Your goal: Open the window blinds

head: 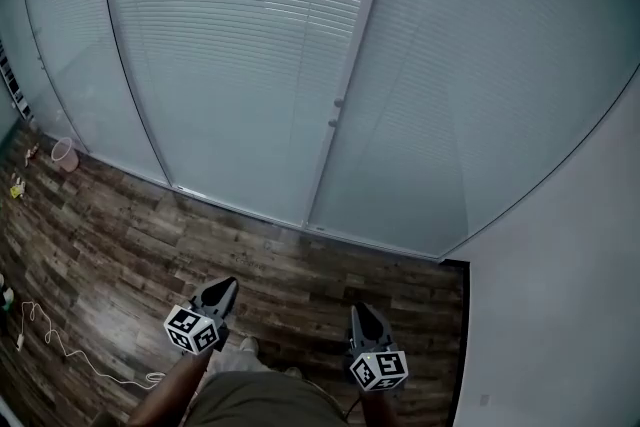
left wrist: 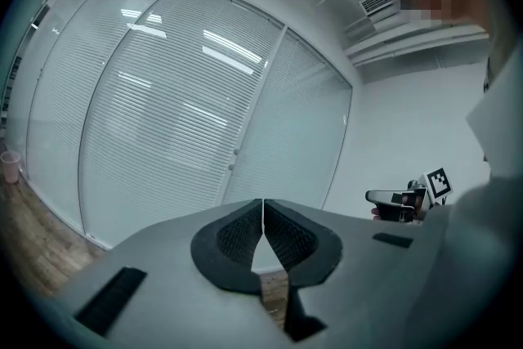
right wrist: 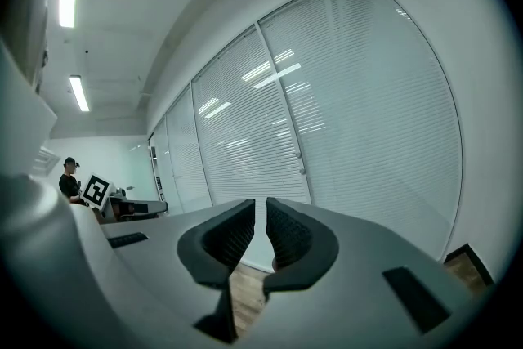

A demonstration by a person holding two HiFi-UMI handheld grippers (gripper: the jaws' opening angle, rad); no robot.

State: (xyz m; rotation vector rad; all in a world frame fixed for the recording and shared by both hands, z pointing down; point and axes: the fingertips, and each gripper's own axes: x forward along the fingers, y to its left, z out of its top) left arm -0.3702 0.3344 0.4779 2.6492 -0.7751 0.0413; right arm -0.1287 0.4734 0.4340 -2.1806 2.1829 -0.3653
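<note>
Approach step, seemingly: left tongs [left wrist: 262, 204] and right tongs [right wrist: 257, 204], both pinched shut on nothing, sit well short of the closed blinds [head: 240, 35] along the floor's [head: 120, 245] far edge; next likely means reaching the small knobs [head: 338, 102] on the frame post [head: 358, 35].

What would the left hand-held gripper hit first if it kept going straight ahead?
Probably the blind-covered glass wall, close to its vertical post; nothing shows in between, though depth is hard to judge.
</note>
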